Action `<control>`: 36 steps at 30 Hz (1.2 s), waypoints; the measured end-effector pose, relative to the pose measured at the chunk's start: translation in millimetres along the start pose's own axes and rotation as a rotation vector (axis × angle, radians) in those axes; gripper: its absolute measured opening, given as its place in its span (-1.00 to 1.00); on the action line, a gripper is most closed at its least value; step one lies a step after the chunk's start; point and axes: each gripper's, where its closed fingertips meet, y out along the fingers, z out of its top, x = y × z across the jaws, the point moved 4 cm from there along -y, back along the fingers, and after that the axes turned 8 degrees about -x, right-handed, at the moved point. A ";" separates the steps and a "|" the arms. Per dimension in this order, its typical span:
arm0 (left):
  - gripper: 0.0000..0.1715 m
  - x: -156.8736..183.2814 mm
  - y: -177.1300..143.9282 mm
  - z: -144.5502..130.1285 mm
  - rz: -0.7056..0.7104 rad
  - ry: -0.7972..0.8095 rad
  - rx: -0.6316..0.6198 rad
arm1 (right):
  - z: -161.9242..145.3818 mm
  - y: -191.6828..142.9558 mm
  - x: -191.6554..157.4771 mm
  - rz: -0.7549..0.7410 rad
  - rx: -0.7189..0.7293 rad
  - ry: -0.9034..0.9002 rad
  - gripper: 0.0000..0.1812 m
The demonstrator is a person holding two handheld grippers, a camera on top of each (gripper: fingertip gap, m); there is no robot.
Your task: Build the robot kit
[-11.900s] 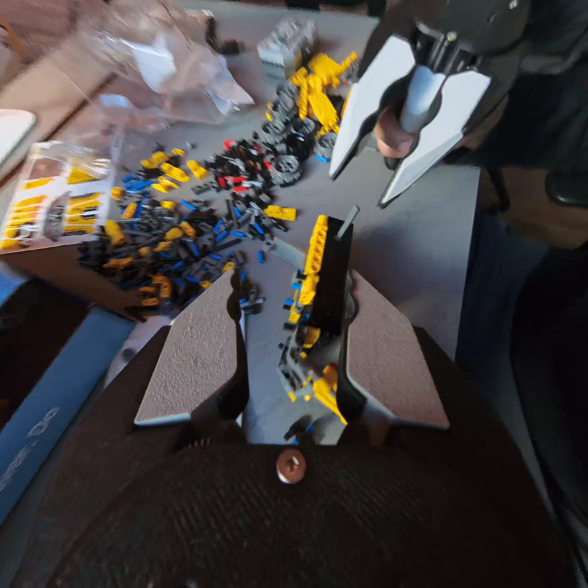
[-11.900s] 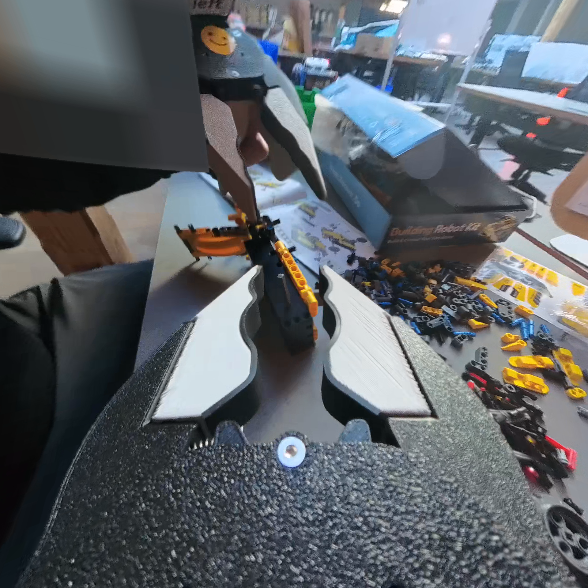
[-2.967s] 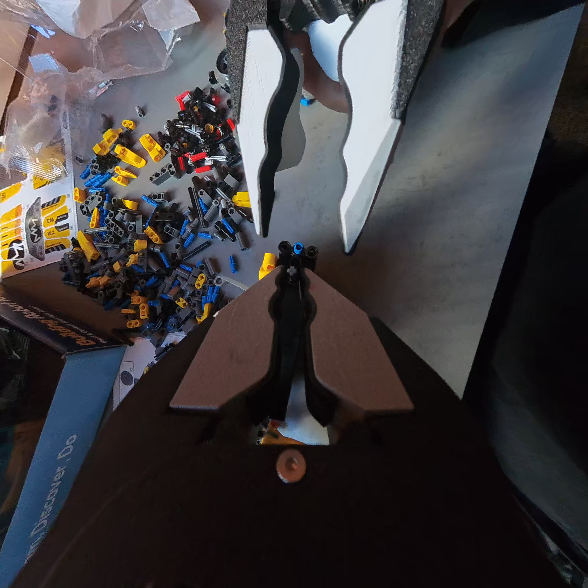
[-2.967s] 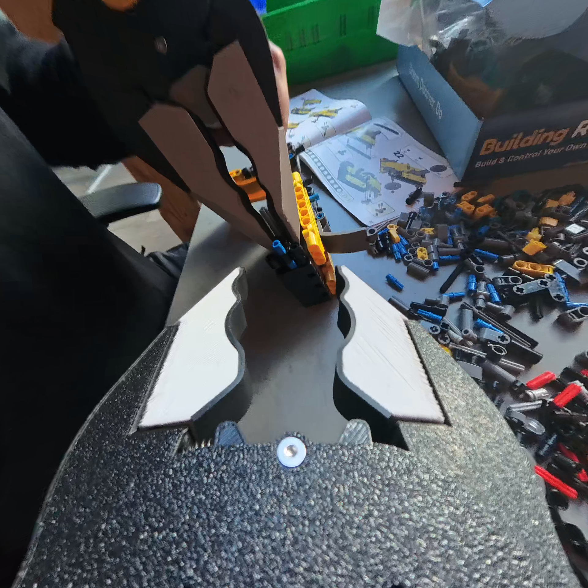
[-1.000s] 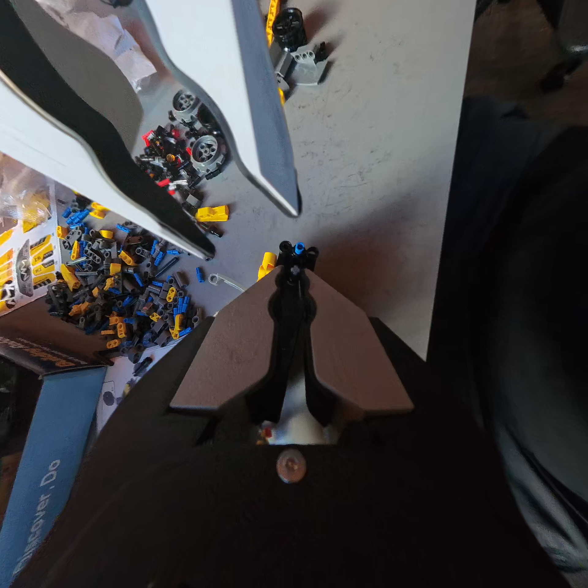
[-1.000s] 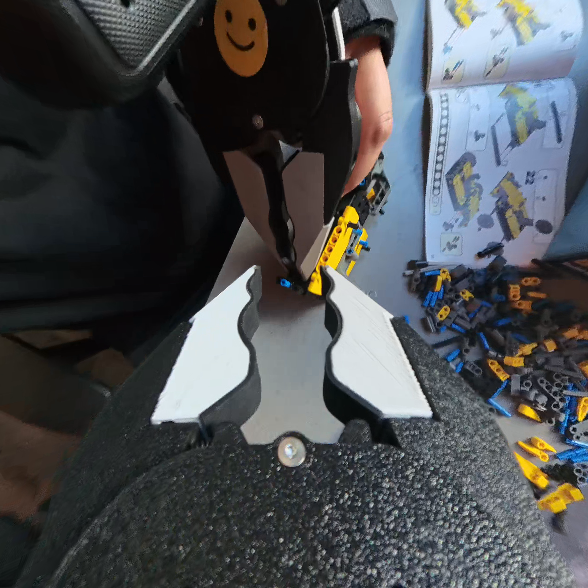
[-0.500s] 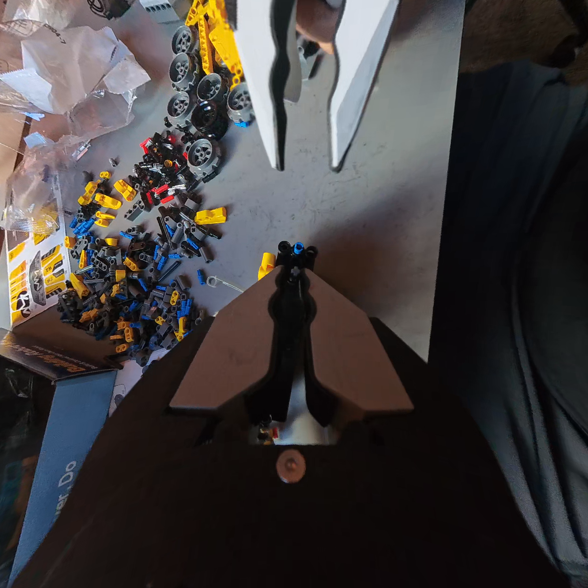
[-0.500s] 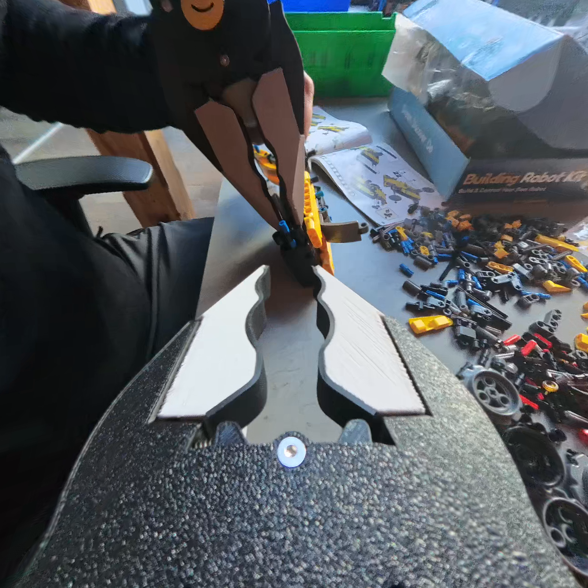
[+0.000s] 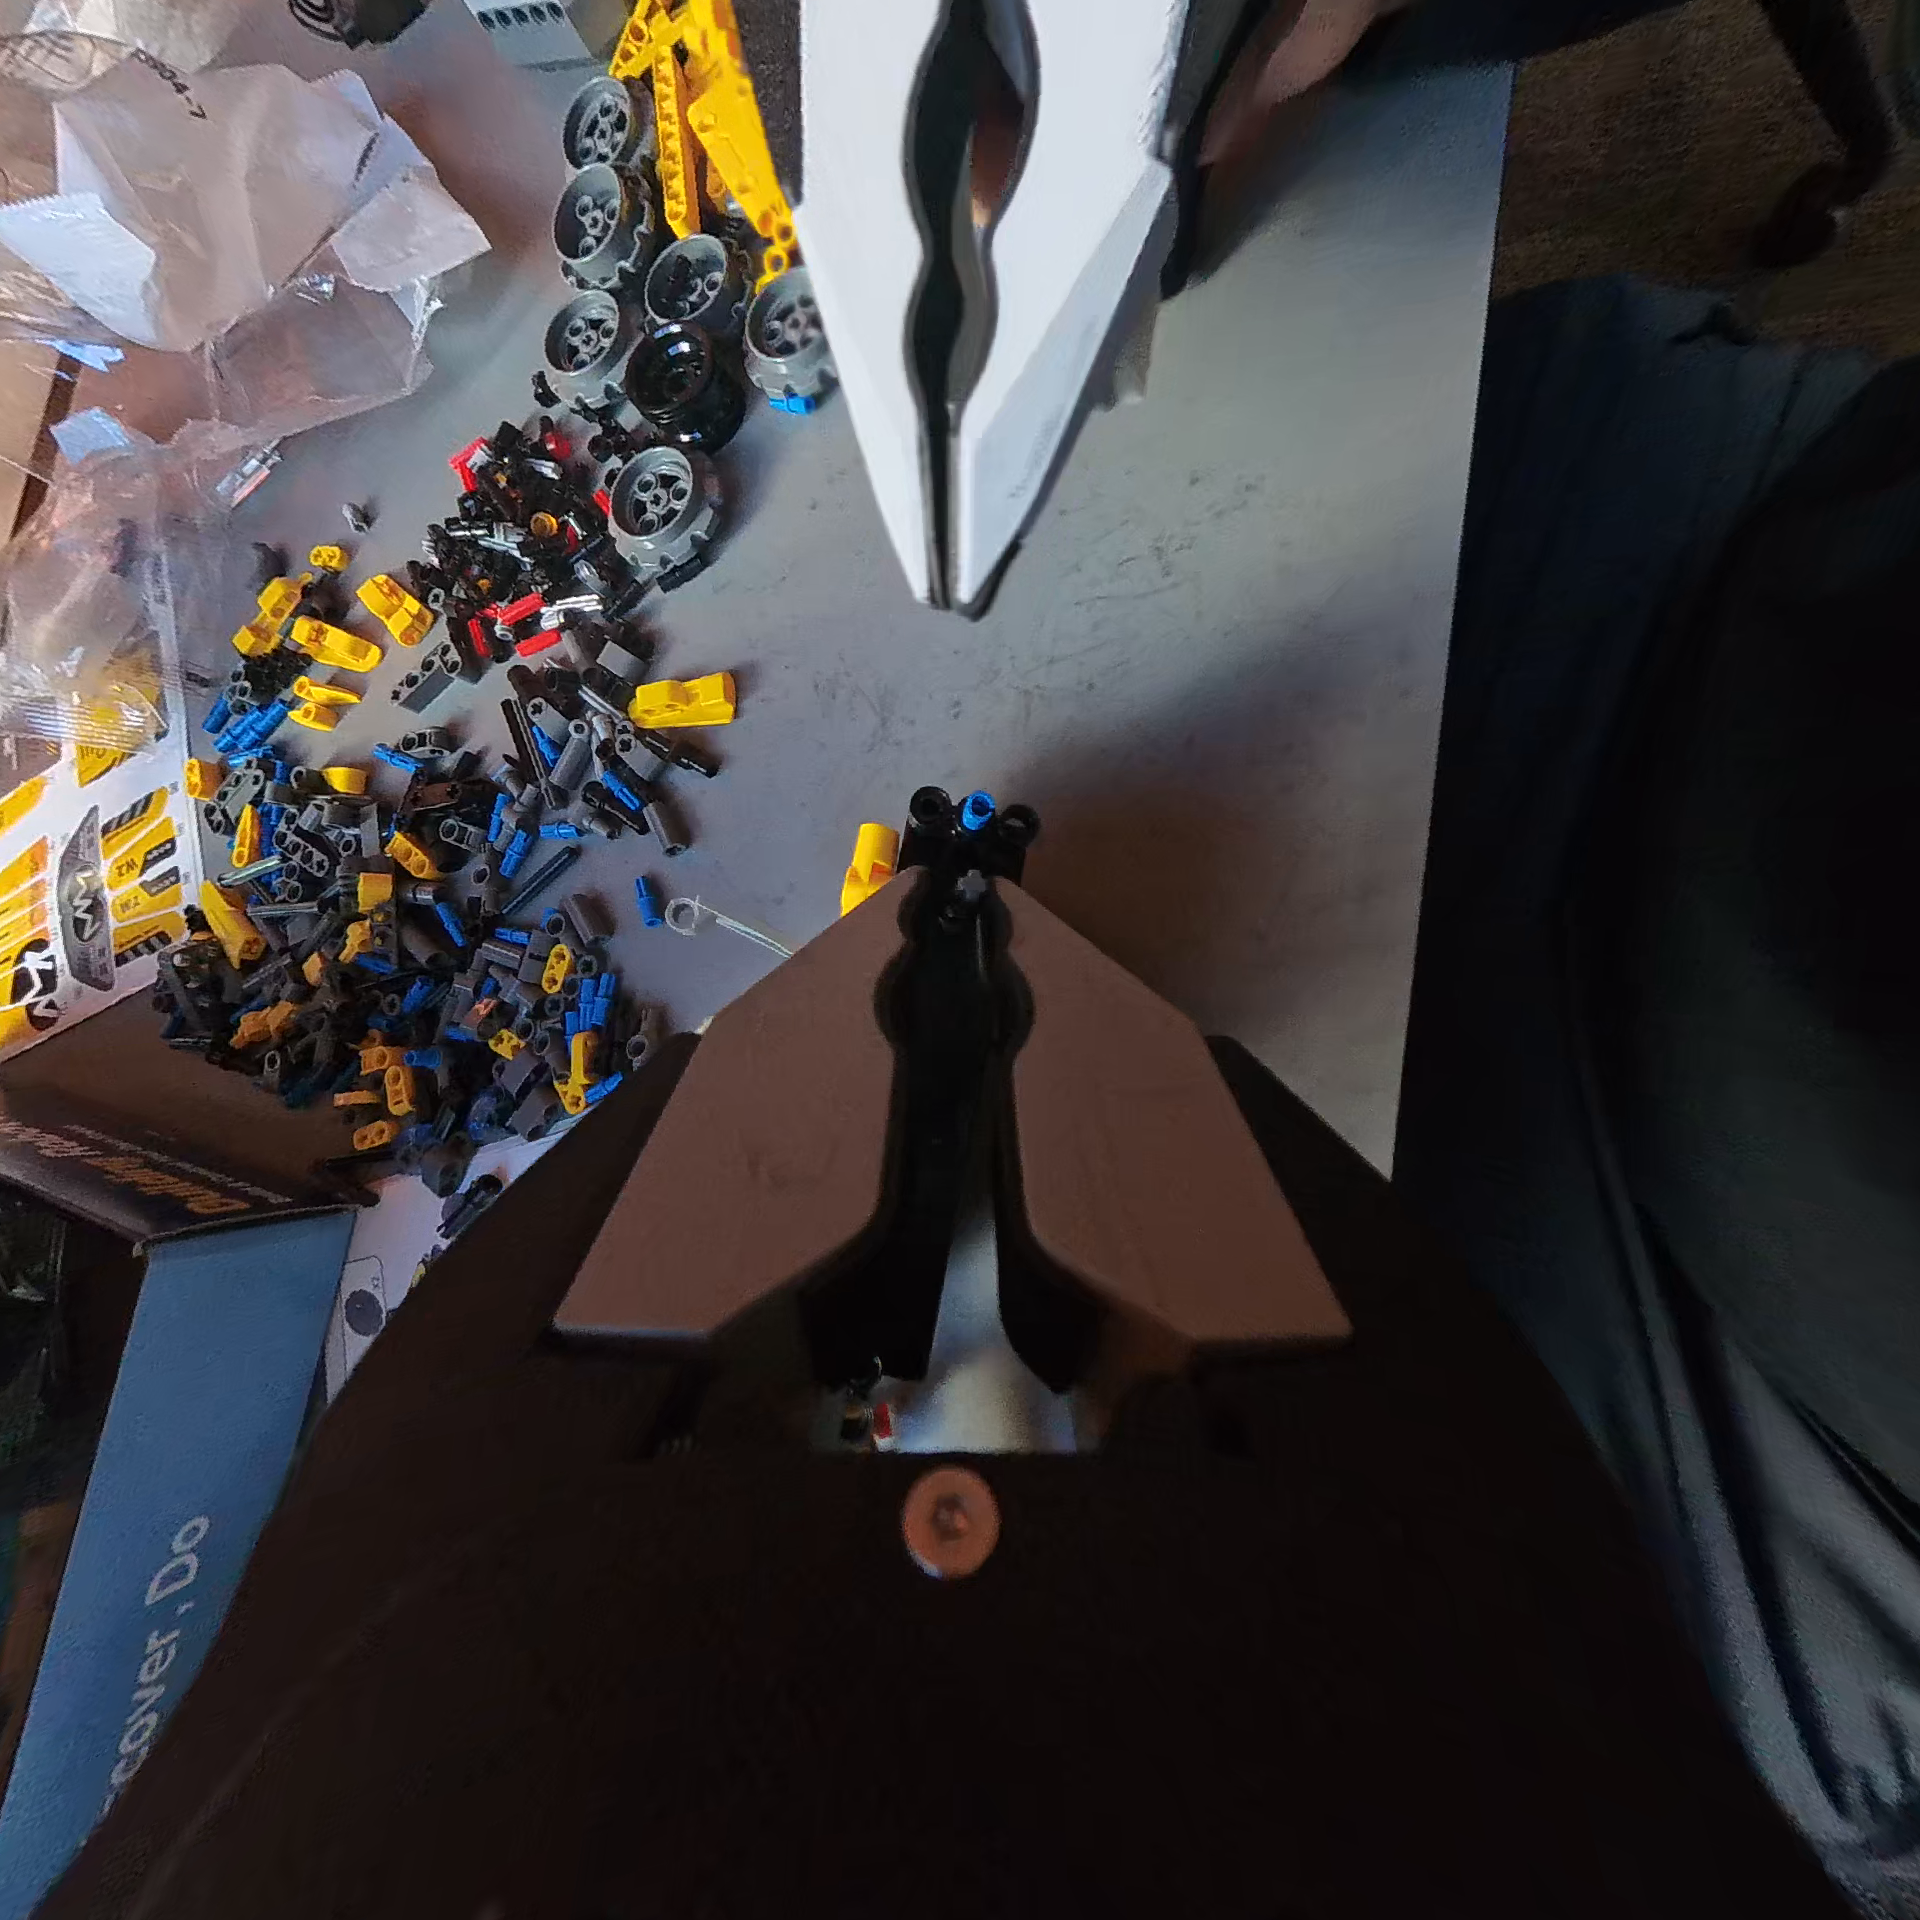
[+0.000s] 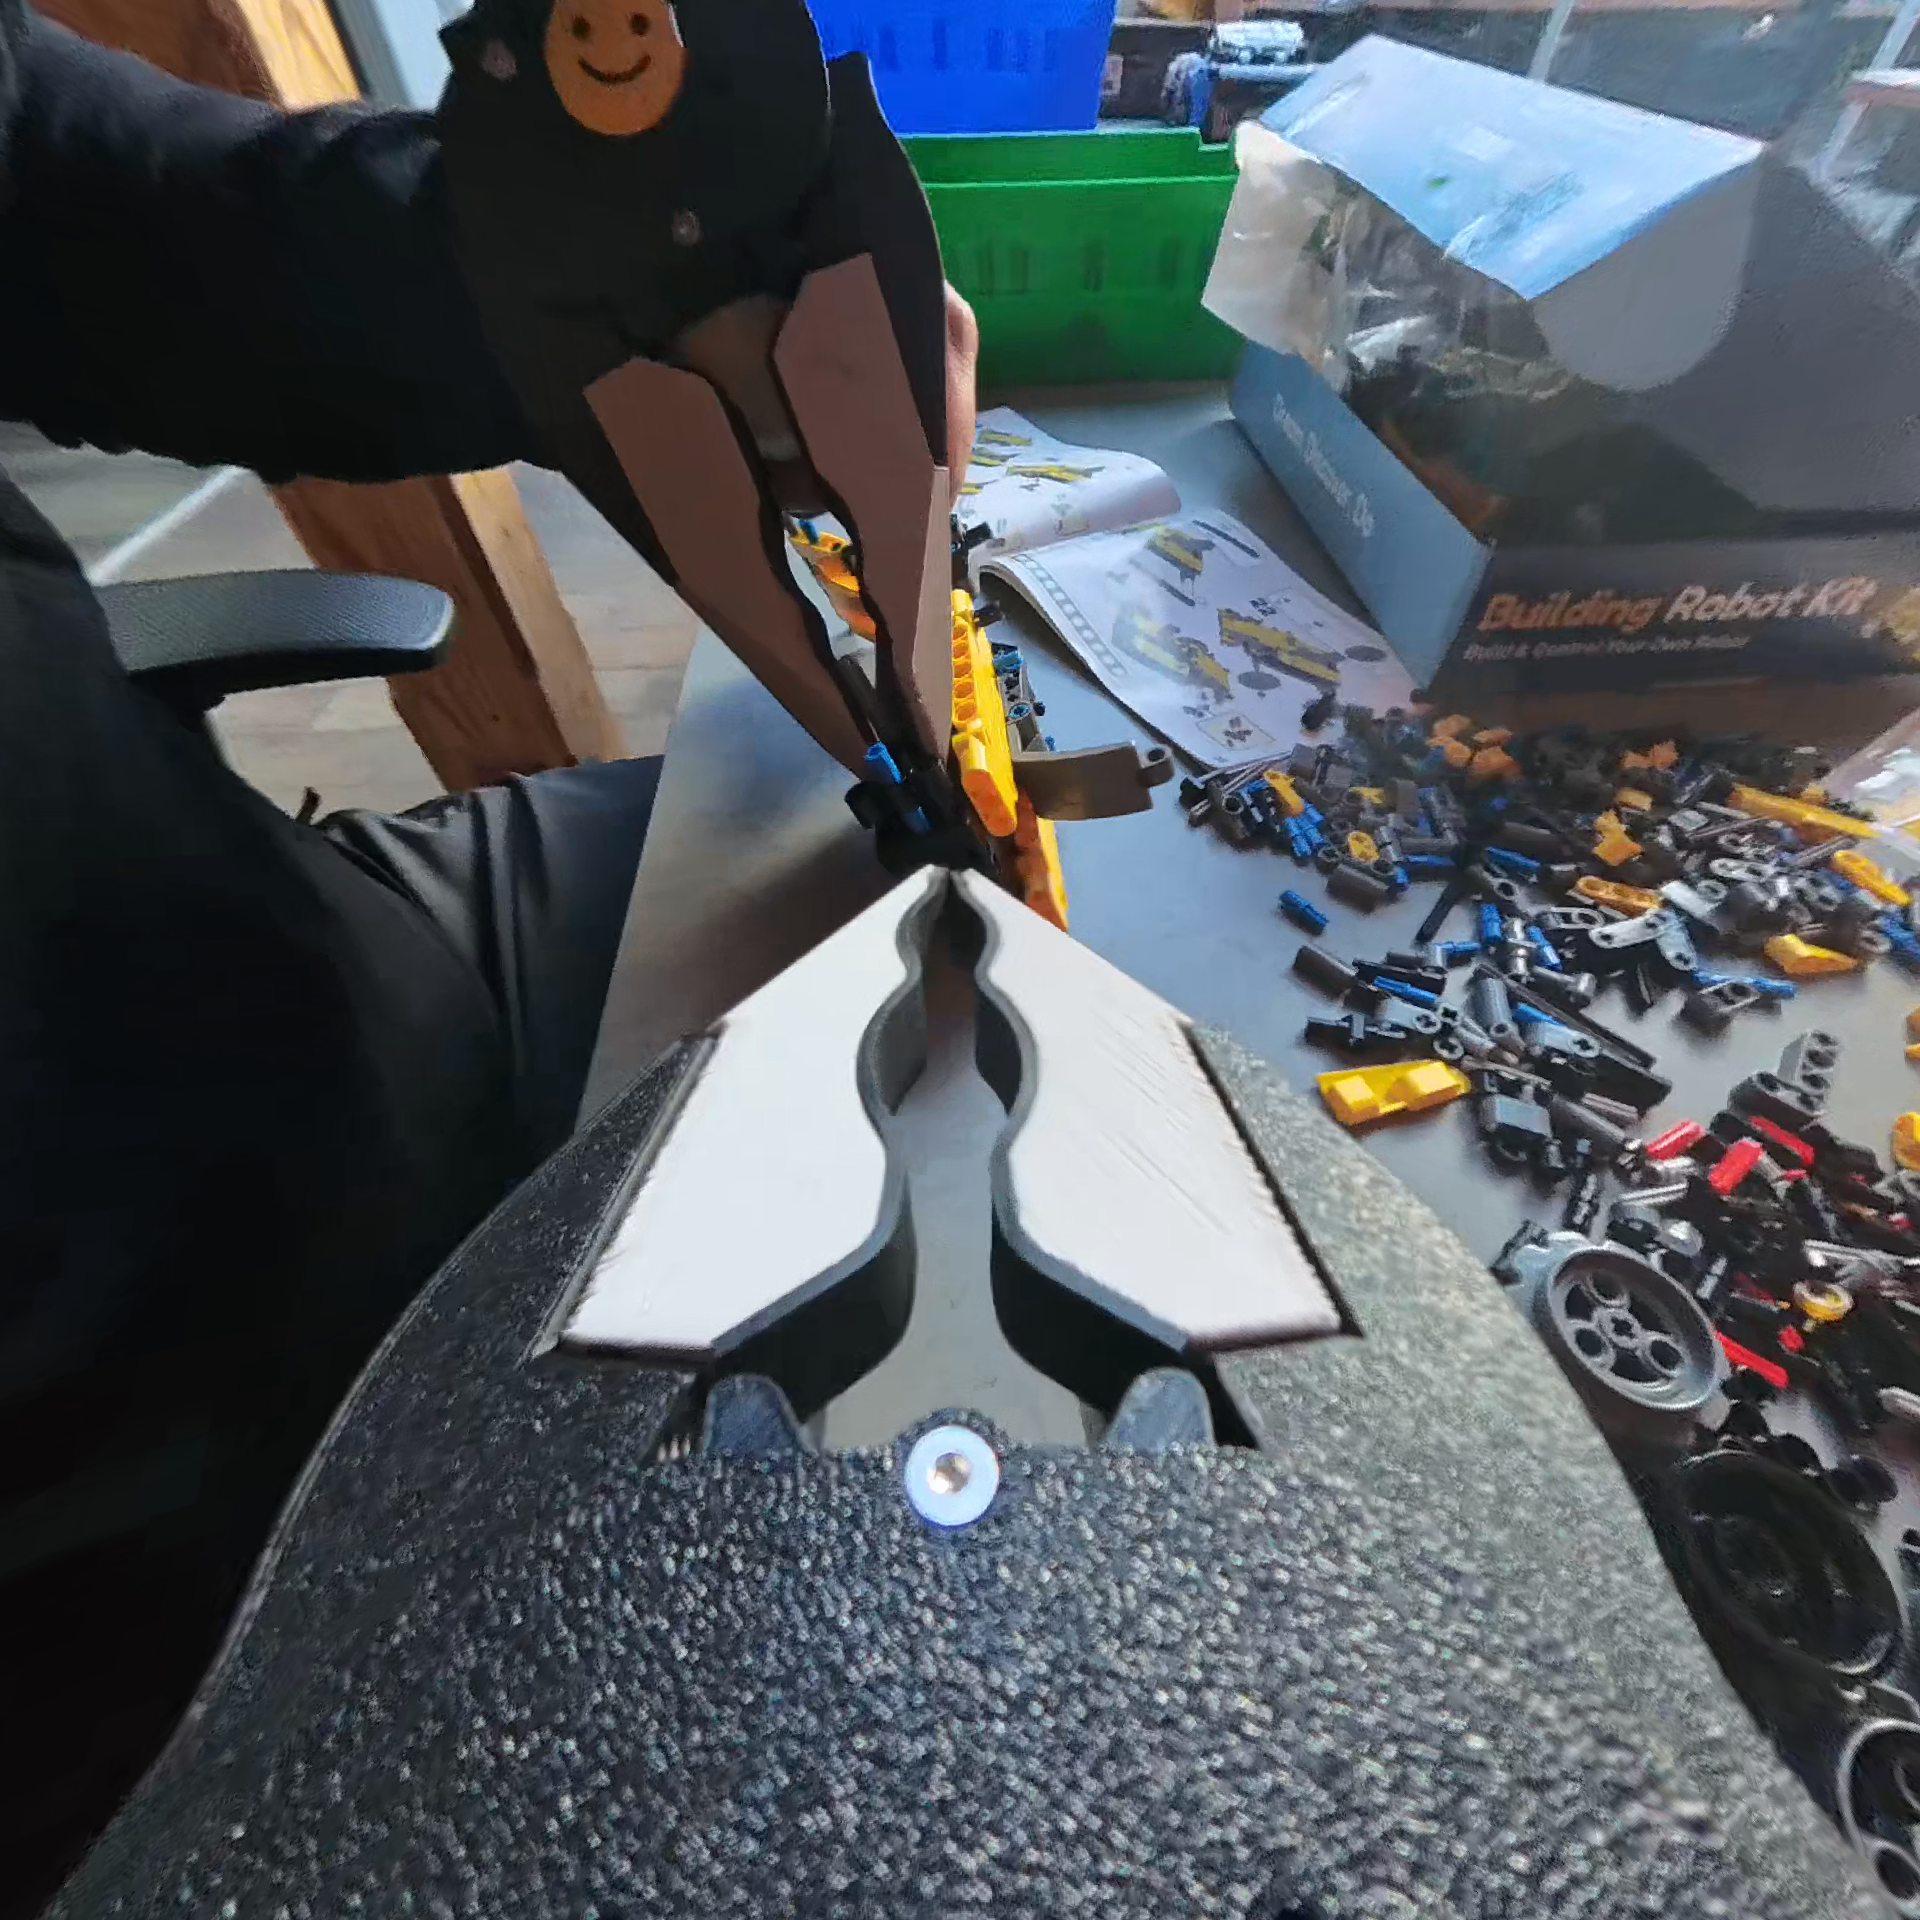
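Observation:
My left gripper (image 9: 961, 888) has brown pads and is shut on a small brick assembly (image 9: 966, 826) of black, yellow and blue parts, held just above the grey table (image 9: 1195, 675). In the right wrist view the left gripper (image 10: 904, 753) comes down from the upper left, and the assembly (image 10: 977, 727) shows a yellow beam and a grey curved piece. My right gripper (image 10: 948, 881) has white pads. It is shut and empty, with its tips just short of the assembly's black end. It also shows at the top of the left wrist view (image 9: 948, 597).
A pile of small loose pieces (image 9: 436, 883) covers the table's left side. Grey and black wheels (image 9: 665, 312) and a yellow part-built model (image 9: 707, 135) lie beyond it. A blue kit box (image 10: 1558, 364), an open booklet (image 10: 1195, 623) and plastic bags (image 9: 208, 260) ring the pile. The table edge (image 9: 1434, 727) borders a person's dark clothes. Across from one pair of fingers to the other is roughly 5 cm.
My right gripper has closed from partly open to shut, and its tips have come closer to the assembly. My left gripper still holds the assembly in the same grip.

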 end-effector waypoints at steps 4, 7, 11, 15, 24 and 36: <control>-0.94 0.8 -0.3 -0.5 -0.002 0.005 0.002 | 10.5 8.5 -7.3 0.008 -0.002 0.014 -0.88; -0.94 0.6 -0.3 -0.5 -0.003 0.007 0.003 | 20.8 16.9 -11.3 -0.028 -0.019 -0.031 -0.83; -0.94 -1.1 0.0 -0.2 -0.016 0.006 0.004 | 20.6 30.2 -10.0 -0.035 -0.109 -0.051 -0.83; -0.94 -4.7 0.7 0.4 -0.039 -0.018 -0.001 | 23.1 31.0 -11.2 -0.023 -0.150 -0.106 -0.74; -0.94 -7.0 2.6 1.5 -0.039 -0.024 0.011 | 26.0 37.6 -10.2 -0.059 -0.305 -0.126 -0.94; -0.64 -18.7 -26.2 3.2 0.005 -0.068 0.079 | 27.1 39.7 -4.4 -0.066 -0.310 -0.072 -0.95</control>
